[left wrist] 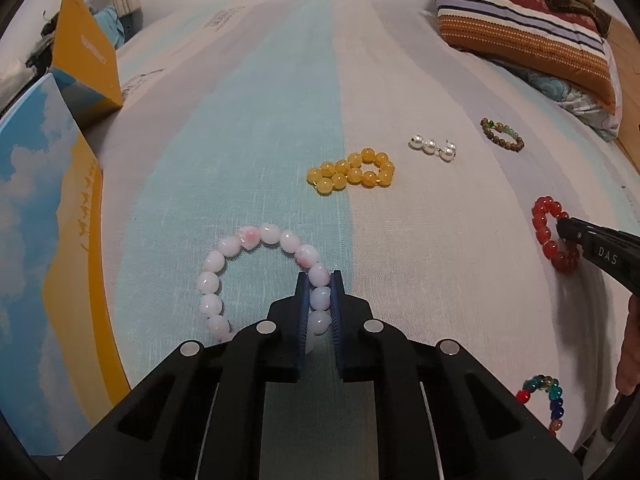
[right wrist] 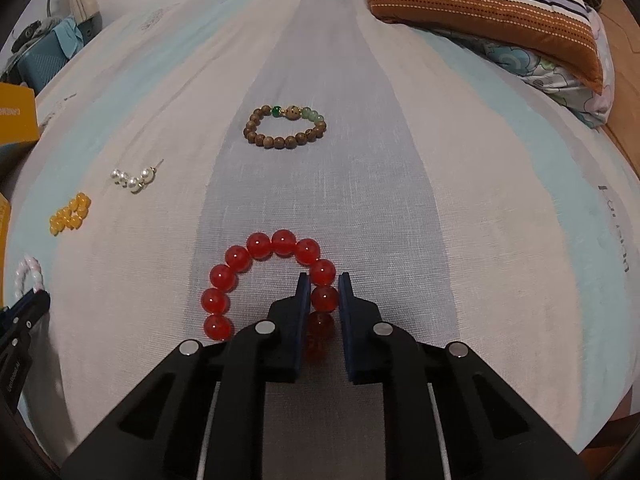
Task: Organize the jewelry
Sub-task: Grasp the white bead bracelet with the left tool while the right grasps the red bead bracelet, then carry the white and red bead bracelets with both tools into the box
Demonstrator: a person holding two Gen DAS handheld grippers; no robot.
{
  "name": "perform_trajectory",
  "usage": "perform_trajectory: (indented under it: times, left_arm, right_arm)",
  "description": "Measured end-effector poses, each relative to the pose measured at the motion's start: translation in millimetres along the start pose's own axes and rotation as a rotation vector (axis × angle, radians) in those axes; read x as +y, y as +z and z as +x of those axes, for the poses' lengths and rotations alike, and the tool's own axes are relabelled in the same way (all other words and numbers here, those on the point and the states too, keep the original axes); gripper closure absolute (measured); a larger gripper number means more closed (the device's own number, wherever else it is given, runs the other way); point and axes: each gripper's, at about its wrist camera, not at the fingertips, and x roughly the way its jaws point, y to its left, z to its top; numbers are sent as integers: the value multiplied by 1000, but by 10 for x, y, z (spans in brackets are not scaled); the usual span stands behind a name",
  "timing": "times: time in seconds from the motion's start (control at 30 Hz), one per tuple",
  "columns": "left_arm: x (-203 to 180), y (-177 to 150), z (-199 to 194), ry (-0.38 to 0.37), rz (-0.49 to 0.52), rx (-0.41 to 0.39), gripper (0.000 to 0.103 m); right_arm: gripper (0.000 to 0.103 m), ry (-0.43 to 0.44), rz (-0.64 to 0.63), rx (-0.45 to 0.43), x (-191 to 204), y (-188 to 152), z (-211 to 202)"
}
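Your left tongs sit nearest the lens, pinched tight on a bead of the pale pink bracelet, which lies on the blue stripe of the bed sheet beside the blue-and-yellow box. Your right tongs are likewise clamped on a bead of the red bracelet, which rests on the sheet's grey stripe. Farther out on the bed lie the yellow bracelet, the pearl piece and the brown bead bracelet, with the multicoloured bracelet near your right hand and the striped pillow at the far edge.
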Motion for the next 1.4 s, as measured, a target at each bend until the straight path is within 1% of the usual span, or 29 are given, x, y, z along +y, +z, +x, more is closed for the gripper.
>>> perform_trajectory:
  times: [0.2,0.5,0.63,1.07,1.17,1.4]
  left_arm:
    - [2,10,-87,-26,-2,-8,93]
    - [-22,14,-194,-37,4,-33,93]
    - [-47,21,-234,-41,12,-42,93]
    - [-6,60,-564,-85,1,-112,93]
    - [-10,69,-642,-88,4,-126,93]
    - [-60,120,-759,-95,12,-116,93]
  right_arm:
    - [90,21,13,-23,-52,17,-85]
    - [90,27,13,-60,-34,39,-234]
    - [90,36,6,-94,-18,48,-366]
    - [90,51,-5,-177,22,78,-721]
    - [90,43,-12,-185,45,74,-755]
    - [90,51,-17,-189,46,103,-869]
